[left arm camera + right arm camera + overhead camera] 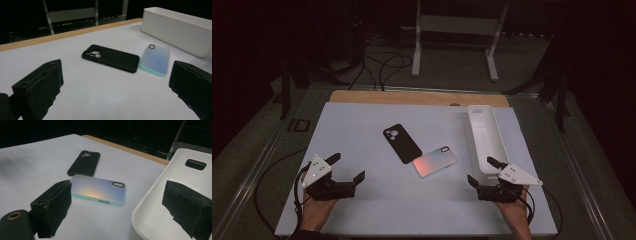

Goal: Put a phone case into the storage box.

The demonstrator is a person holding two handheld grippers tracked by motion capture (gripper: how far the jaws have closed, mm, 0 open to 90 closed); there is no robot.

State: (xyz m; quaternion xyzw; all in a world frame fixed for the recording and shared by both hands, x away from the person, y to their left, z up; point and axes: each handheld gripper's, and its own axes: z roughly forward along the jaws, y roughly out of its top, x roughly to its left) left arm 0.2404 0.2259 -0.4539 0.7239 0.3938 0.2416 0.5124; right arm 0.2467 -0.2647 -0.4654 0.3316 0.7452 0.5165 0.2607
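Left gripper [348, 171] and right gripper [481, 172] held wide apart, nothing gripped, black case [402, 143] touching iridescent case [435, 161], white tray [484, 140] at right.

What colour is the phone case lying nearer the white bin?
The iridescent phone case shifts from pink-orange to pale blue, with a mint-green edge. The right gripper view shows it best.
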